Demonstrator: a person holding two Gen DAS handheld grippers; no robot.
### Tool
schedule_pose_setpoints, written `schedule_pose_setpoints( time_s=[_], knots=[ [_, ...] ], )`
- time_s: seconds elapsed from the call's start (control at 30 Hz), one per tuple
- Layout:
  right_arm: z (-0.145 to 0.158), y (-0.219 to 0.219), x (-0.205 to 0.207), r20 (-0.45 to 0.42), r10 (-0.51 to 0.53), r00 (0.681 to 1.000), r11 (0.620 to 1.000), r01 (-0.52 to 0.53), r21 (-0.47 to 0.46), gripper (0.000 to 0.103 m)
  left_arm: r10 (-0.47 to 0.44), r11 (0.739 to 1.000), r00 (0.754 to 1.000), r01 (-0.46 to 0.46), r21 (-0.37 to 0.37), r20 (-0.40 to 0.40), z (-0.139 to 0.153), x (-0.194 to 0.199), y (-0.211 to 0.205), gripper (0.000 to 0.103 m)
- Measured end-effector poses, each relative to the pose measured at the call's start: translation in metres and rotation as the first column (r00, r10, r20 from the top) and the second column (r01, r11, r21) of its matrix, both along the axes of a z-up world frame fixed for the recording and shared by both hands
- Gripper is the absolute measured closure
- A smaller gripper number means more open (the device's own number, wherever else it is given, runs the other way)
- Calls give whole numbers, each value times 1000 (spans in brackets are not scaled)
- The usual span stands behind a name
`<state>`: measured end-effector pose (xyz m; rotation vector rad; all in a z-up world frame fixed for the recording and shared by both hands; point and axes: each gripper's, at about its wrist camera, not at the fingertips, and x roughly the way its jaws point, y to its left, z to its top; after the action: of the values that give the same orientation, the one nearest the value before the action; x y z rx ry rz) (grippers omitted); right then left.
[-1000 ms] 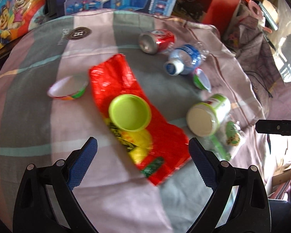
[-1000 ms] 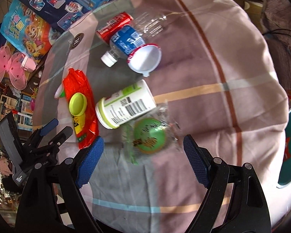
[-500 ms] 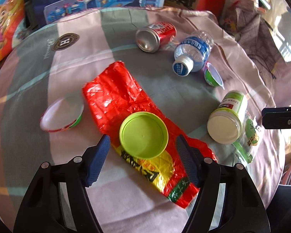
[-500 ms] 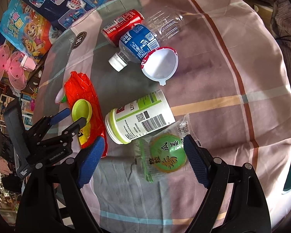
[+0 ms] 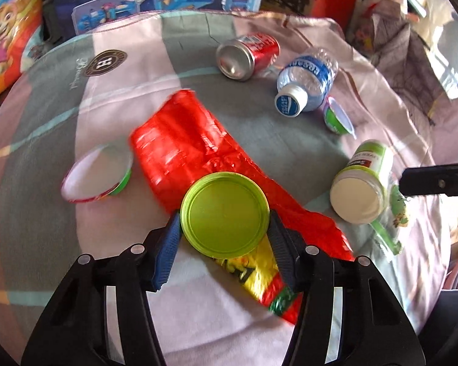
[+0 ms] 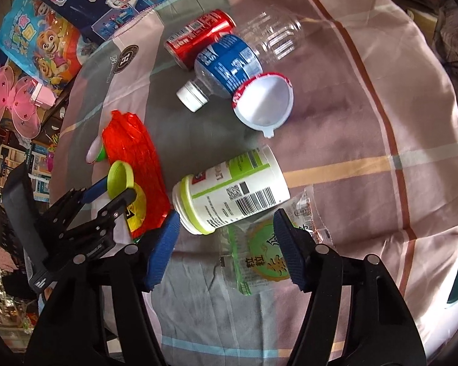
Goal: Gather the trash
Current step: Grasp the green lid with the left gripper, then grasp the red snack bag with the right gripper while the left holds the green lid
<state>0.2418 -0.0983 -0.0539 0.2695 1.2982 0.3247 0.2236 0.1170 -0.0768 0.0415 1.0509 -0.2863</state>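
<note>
1. Since a second ago we have both grippers lower and narrower: the left gripper (image 5: pixel 224 238) then stood wide and short of the green lid (image 5: pixel 225 215); now its blue pads bracket the lid's rim.
2. Left jaws are closing, lid between them, pads at or just touching the edge on both sides. We judge it a grip forming, not yet firm.
3. Lid sits on the red snack wrapper (image 5: pixel 192 152), near the middle of the cloth-covered table (image 5: pixel 113 311).
4. Right gripper (image 6: pixel 226 241) is closing too, around the base end of the white supplement bottle (image 6: pixel 232 195), which lies on its side. Pads are not pressing yet; the right pad sits over the clear sweet packet (image 6: pixel 268 259).
5. Other trash: red can (image 5: pixel 247 55), water bottle (image 5: pixel 308 82), two small pudding cups (image 5: pixel 96 174) (image 5: pixel 339 119). No bin in view.
6. Risk, left: the lid is thin and shallow, so pads may slip off the rim, or pinch the wrapper and drag it along.
7. Risk, right: the bottle is round and lying down, so an uneven squeeze could roll it out toward the wrapper; the packet might get caught under the pad.
8. Both grippers are near each other, so we see a bump risk on lifting.
</note>
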Motion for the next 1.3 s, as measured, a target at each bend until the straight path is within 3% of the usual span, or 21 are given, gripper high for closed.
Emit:
schedule_pose_setpoints(
  time_s=[0.3, 0.57, 0.77, 1.03, 1.13, 1.23, 1.3],
  knots=[
    [15, 75, 7, 53, 186, 981, 982, -185, -23, 40, 108, 993, 994, -108, -50, 4, 15, -33, 51, 46],
    [-16, 150, 24, 5, 337, 941, 938, -335, -92, 26, 198, 977, 980, -199, -75, -12, 12, -56, 96, 46],
    [-40, 165, 39, -44, 338, 940, 929, -341, -147, 23, 235, 967, 971, -238, -93, -38, 4, -59, 115, 46],
    [-43, 186, 29, 23, 397, 918, 892, -379, -246, 19, 251, 960, 967, -255, -118, -45, 3, -57, 122, 46],
    [-45, 190, 16, 81, 444, 893, 856, -395, -335, 33, 257, 958, 965, -261, -121, -48, 2, -58, 125, 46],
    [-41, 184, 9, 104, 449, 888, 864, -401, -306, 48, 262, 956, 964, -267, -125, -49, 2, -59, 125, 46],
    [-36, 178, 7, 109, 435, 894, 876, -391, -283, 72, 263, 955, 964, -267, -126, -46, 3, -59, 124, 46]
  ],
)
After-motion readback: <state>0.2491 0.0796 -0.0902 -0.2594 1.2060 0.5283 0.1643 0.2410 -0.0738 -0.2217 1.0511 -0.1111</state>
